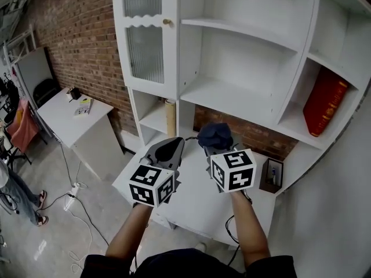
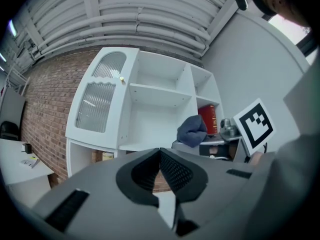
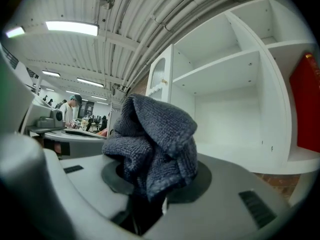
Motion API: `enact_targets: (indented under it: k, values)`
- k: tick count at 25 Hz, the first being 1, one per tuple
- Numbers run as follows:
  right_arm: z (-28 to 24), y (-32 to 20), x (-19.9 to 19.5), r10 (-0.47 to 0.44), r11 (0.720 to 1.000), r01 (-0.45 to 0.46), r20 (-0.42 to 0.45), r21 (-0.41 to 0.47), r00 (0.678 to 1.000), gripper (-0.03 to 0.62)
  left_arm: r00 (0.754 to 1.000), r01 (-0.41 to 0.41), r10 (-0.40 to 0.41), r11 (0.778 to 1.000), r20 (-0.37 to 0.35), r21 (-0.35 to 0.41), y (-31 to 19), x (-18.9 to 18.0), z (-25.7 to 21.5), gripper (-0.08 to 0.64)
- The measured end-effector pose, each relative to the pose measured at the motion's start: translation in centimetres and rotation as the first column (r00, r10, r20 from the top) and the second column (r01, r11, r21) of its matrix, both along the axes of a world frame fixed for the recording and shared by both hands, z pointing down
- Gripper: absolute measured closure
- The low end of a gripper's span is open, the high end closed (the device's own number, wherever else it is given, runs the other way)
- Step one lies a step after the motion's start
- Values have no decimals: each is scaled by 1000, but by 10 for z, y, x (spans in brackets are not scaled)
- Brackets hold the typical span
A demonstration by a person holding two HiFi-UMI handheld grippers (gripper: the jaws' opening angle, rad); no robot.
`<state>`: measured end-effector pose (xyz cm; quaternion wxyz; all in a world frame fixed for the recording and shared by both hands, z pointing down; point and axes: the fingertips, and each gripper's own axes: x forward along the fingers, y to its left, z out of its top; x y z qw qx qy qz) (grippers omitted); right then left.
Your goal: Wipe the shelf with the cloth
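A bunched dark blue-grey cloth is clamped in my right gripper; in the head view the cloth sticks up from my right gripper, held in front of the white shelf unit. My left gripper hangs just to its left, jaws pressed together with nothing between them. From the left gripper view, the left gripper points at the shelf unit, with the cloth off to the right.
A red book leans in the right-hand compartment. The glass cabinet door is at upper left. A small picture frame stands on the white counter. A white desk and a person are at the left.
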<state>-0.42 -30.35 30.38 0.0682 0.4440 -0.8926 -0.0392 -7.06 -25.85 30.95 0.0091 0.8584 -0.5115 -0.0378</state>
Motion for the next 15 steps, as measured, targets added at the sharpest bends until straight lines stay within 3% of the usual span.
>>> enact_targets:
  k: [15]
  values:
    - [6,63,-59,43,999,-43,4,8,999,451,999,-38,38,999,-22,18,61,-55,8,545]
